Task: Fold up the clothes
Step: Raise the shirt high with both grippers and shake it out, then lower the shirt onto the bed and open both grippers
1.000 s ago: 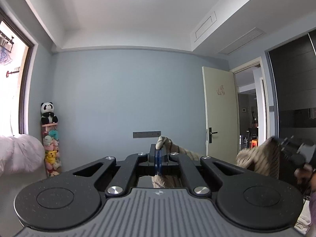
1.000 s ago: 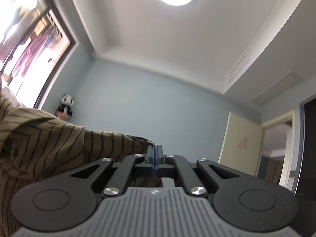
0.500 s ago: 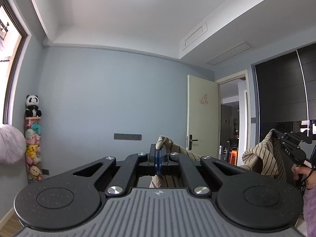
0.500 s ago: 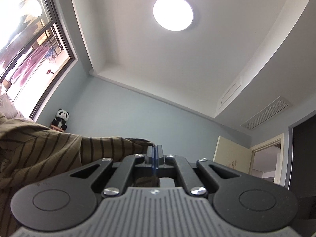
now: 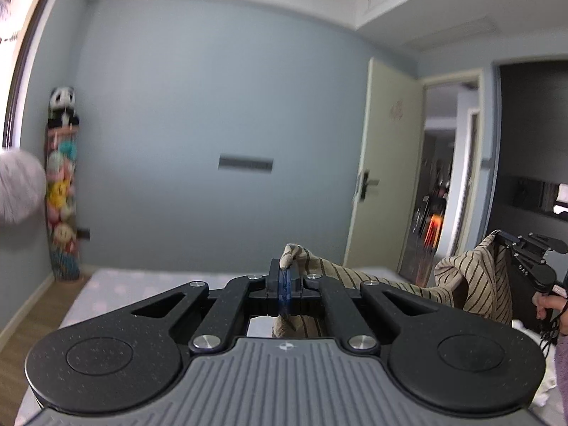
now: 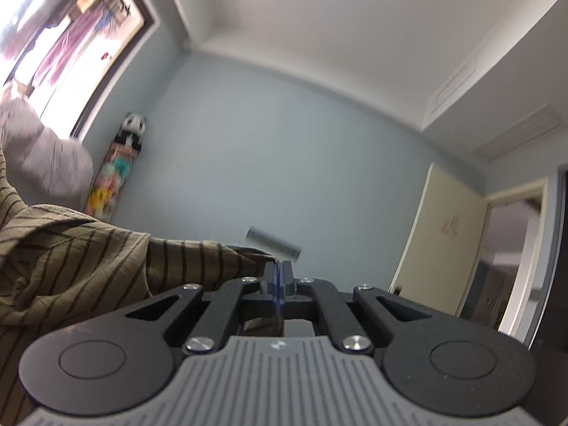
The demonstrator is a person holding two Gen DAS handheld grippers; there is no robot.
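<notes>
striped shirt (image 5: 472, 277) hangs stretched between left gripper (image 5: 286, 277) and right gripper (image 6: 278, 277), both jaws clenched on its cloth, now swung lower toward the bed (image 5: 149, 284) for laying flat.

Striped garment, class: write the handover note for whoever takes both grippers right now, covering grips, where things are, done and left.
Left gripper: shut on a bunched corner of the striped garment.
Right gripper: shut on another part of it; fabric drapes away to its left.
The garment hangs in the air, stretched between both grippers, above the bed.
Done: picked up and spread.
Left: probably lay it flat on the bed, then fold; no fold visible yet.
</notes>
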